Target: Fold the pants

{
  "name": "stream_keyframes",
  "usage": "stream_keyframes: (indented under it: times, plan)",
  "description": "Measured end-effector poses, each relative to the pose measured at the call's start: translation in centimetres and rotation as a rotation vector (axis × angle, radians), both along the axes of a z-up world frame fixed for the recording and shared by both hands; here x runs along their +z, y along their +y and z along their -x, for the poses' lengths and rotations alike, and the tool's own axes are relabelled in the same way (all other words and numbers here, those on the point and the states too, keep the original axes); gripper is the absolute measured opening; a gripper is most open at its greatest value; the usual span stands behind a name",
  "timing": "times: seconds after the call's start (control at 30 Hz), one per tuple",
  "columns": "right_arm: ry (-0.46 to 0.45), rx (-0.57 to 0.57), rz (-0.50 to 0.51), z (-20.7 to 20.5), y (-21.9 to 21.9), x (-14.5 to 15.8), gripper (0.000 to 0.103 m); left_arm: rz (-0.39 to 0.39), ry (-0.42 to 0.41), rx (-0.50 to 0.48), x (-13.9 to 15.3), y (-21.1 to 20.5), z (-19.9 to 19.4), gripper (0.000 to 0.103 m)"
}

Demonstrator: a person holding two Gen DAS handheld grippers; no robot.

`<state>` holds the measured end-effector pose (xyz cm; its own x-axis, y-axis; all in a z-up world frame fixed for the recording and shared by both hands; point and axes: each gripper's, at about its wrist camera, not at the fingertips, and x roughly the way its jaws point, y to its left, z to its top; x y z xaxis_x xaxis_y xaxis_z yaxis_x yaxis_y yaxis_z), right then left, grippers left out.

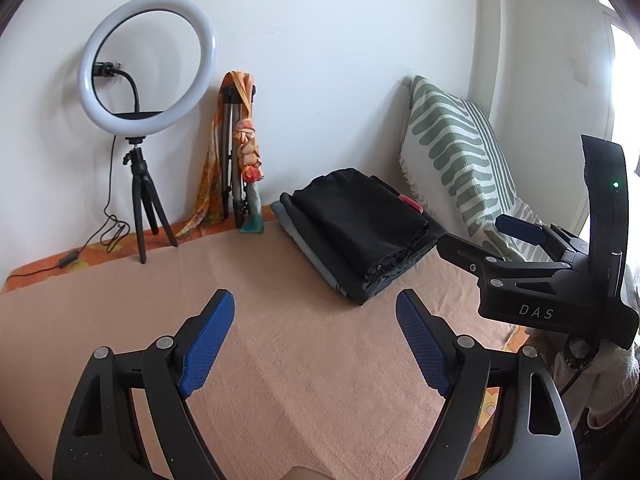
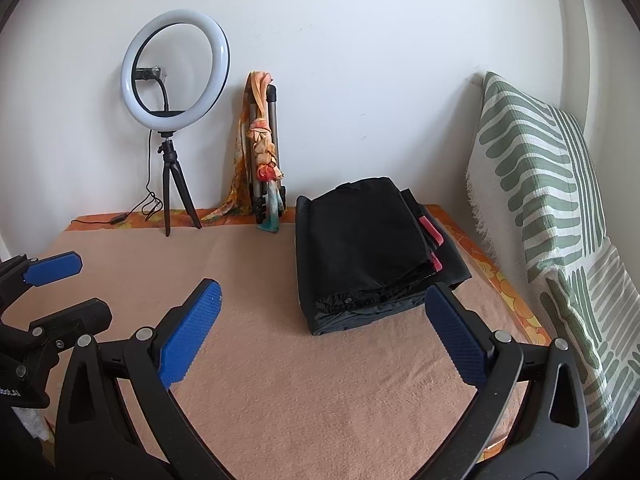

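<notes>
A folded stack of black pants (image 1: 360, 228) (image 2: 360, 240) lies at the back right of the peach blanket (image 1: 280, 380) (image 2: 280, 380), with a grey layer and a red piece showing at its edges. My left gripper (image 1: 316, 336) is open over bare blanket, short of the stack and slightly to its left. In the right wrist view it shows at the left edge (image 2: 68, 292). My right gripper (image 2: 320, 328) is also open and holds nothing; its right pad sits just in front of the stack's near corner. The left wrist view shows the right gripper (image 1: 480, 236) beside the stack's right side.
A ring light on a small tripod (image 1: 144, 80) (image 2: 176, 72) stands at the back left, its cable trailing on the surface. A folded tripod wrapped in an orange scarf (image 1: 240, 152) (image 2: 264, 148) leans on the wall. A green-striped cushion (image 1: 456, 152) (image 2: 540, 184) lines the right side.
</notes>
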<state>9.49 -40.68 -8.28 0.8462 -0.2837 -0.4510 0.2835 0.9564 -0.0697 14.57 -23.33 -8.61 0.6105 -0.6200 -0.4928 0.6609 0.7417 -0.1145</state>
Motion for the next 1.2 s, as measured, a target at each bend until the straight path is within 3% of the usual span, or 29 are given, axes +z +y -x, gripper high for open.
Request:
stream_keyframes:
  times: [0.13,0.5,1.2]
  plan:
    - [-0.009,0.003,-0.014,0.1,-0.1,-0.4,0.103,-0.019,0.021,0.019,-0.3,0.1,-0.2,0.083]
    - [-0.012,0.016,0.016,0.4,0.9,-1.4,0.103,-0.111,-0.032,0.094,-0.9,0.3,0.3,0.087]
    - [-0.001,-0.007,-0.001,-0.1,0.4,-2.2,0.103,-0.119,-0.043,0.127,-1.0,1.6,0.4,0.087]
